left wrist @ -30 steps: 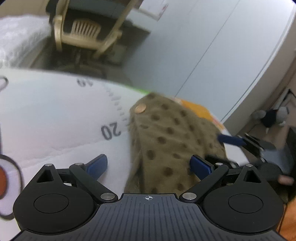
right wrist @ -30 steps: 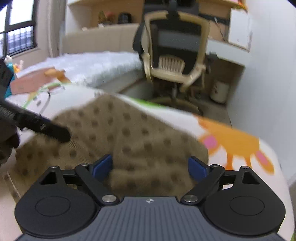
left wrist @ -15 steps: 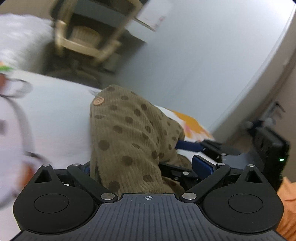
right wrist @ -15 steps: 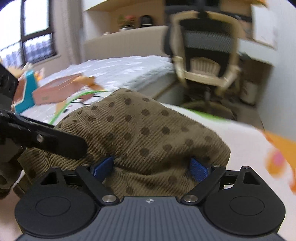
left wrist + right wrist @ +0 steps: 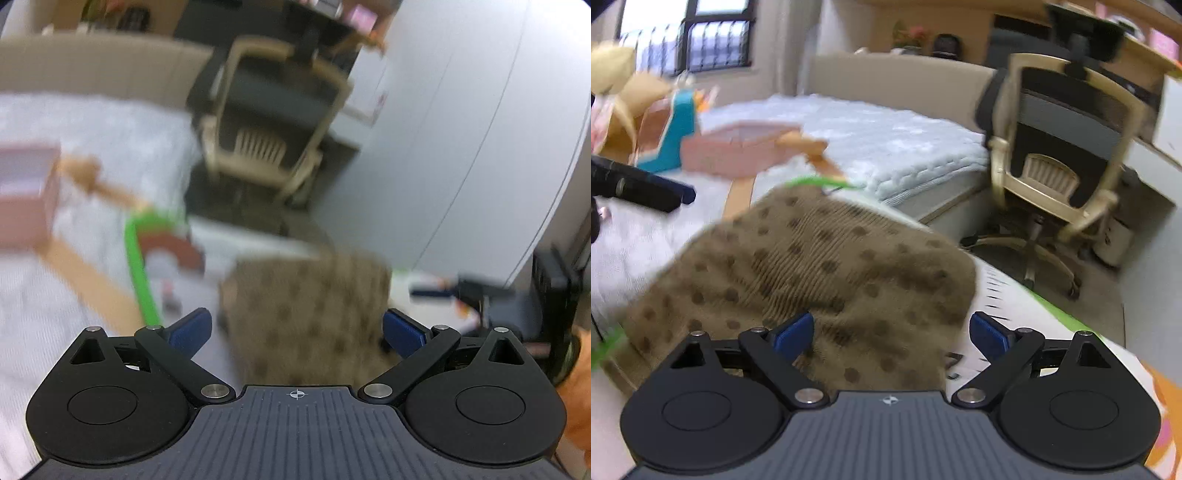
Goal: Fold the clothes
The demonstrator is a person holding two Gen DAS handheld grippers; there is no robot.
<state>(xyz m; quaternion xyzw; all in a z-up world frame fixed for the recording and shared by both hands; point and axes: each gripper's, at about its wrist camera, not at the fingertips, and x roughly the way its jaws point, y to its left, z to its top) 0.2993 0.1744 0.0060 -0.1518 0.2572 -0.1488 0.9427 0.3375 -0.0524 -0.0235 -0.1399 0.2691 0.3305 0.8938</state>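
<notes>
Left wrist view. A white printed mat (image 5: 255, 240) forms the working surface; beyond it stand a white-quilted bed (image 5: 92, 125) with a beige headboard, a beige-framed office chair (image 5: 273, 122) and a pale grey wall (image 5: 461, 122). A pink box (image 5: 26, 195) lies on the bed at the left. The whole frame is motion-blurred. The left gripper (image 5: 297, 332) has its blue fingers (image 5: 192, 330) spread wide, with nothing clamped. The brown dotted garment (image 5: 306, 314) lies on the mat between and ahead of them, its long axis apparently running away from the camera, though blur makes the outline uncertain. The right gripper (image 5: 443, 291) shows at the right edge, beside the garment.

Right wrist view. The same bed (image 5: 886, 136), chair (image 5: 1060, 147) and box (image 5: 738, 147) appear, with a barred window (image 5: 690, 40) at upper left. The mat (image 5: 1027, 302) carries tick marks along its edge and an orange print at lower right. The right gripper (image 5: 892, 332) holds its fingers (image 5: 988, 334) wide apart, empty. The garment (image 5: 820, 280) lies as a folded mound on the mat, one finger resting over it, the other beside its right edge; its long axis runs from lower left to upper right. The left gripper (image 5: 650, 188) sits well left, apart from the cloth.
</notes>
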